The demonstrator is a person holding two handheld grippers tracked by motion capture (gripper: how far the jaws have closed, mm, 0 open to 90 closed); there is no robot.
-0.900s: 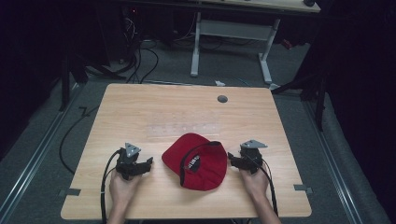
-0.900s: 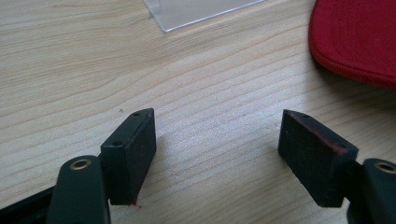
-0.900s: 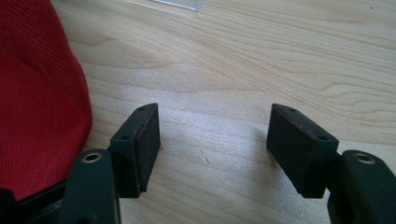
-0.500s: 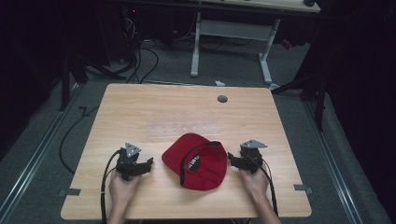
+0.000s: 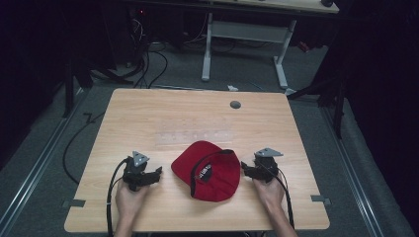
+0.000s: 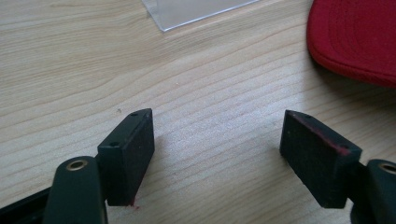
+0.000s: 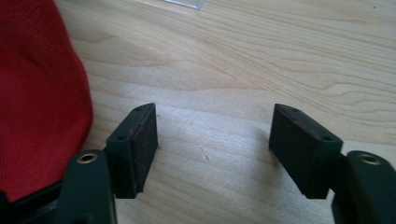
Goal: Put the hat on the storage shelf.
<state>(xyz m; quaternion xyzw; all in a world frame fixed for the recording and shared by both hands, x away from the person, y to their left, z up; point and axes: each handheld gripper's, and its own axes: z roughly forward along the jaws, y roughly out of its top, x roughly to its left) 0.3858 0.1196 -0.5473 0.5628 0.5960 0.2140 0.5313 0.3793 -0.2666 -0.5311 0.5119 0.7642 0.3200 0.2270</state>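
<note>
I stand at a big, light wooden table (image 5: 163,118) with rounded corners. Most of its top is bare, all the way to the far edge, so I have lots of room there. Around it the room is dark, with a grey floor (image 5: 44,163), black cables and a white-legged desk (image 5: 242,34) far behind.

A soft red cloth cap with a black strap (image 5: 207,170) lies on the near part of the table, in the middle, between my two tongs. There is white writing on the black strap, but it is too small for me to read. Just past the cap lies a flat clear plastic sheet (image 5: 192,137). A small grey round plug (image 5: 235,104) sits near the far edge.

My left black tongs (image 5: 158,171) rest just left of the cap. Their jaws are wide apart with nothing but wood between them. My right black tongs (image 5: 243,167) rest just right of the cap, close to its edge. Their jaws are wide apart too, and hold nothing.
</note>
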